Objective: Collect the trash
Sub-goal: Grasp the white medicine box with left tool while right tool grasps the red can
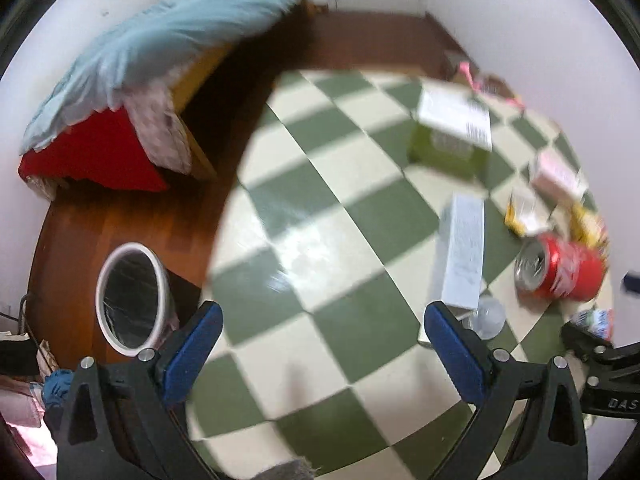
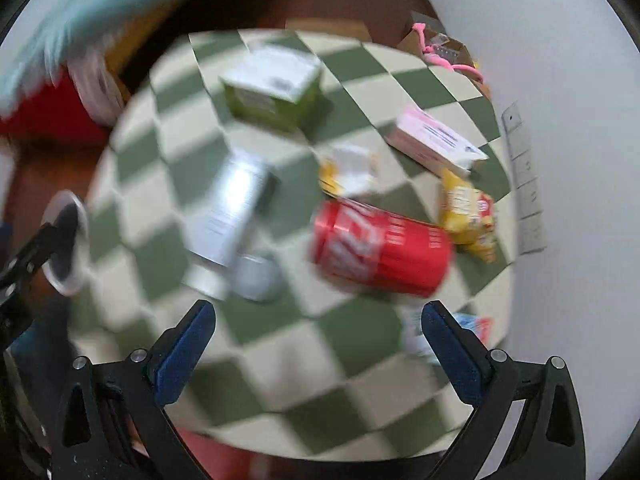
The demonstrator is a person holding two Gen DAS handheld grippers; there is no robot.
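So the trash is basically all still sitting on the round counter (image 1: pixel 320 240) with the green-and-cream checkered top: a red soda can (image 2: pixel 380 246) lying on its side, a yellow snack bag (image 2: pixel 470 216) just beside it toward the wall, a long silver-white box (image 2: pixel 232 208) with a small clear cup (image 2: pixel 256 276) touching its near end, a green box with a white lid (image 2: pixel 276 88) further back, a pink-and-white carton (image 2: pixel 436 144), a little yellow-and-white packet (image 2: pixel 352 170), and some blue-and-red wrapper (image 2: pixel 472 326) near the right claw's finger that's too blurry to identify. The bin (image 1: pixel 130 296), white rim with a dark liner, is down on the wooden floor off the left edge of the counter, and I can't make out anything in it. Right claw (image 2: pixel 316 344) is spread wide with nothing in it, hovering just short of the can, which looks like the likely first grab. Left claw (image 1: pixel 322 342) is also wide open and empty, over bare counter between the bin side and the silver box. Going by this, the job has barely started, everything's left to pick up and drop in the bin. There's a bed with a blue blanket (image 1: pixel 168 40) in the back, not part of it.
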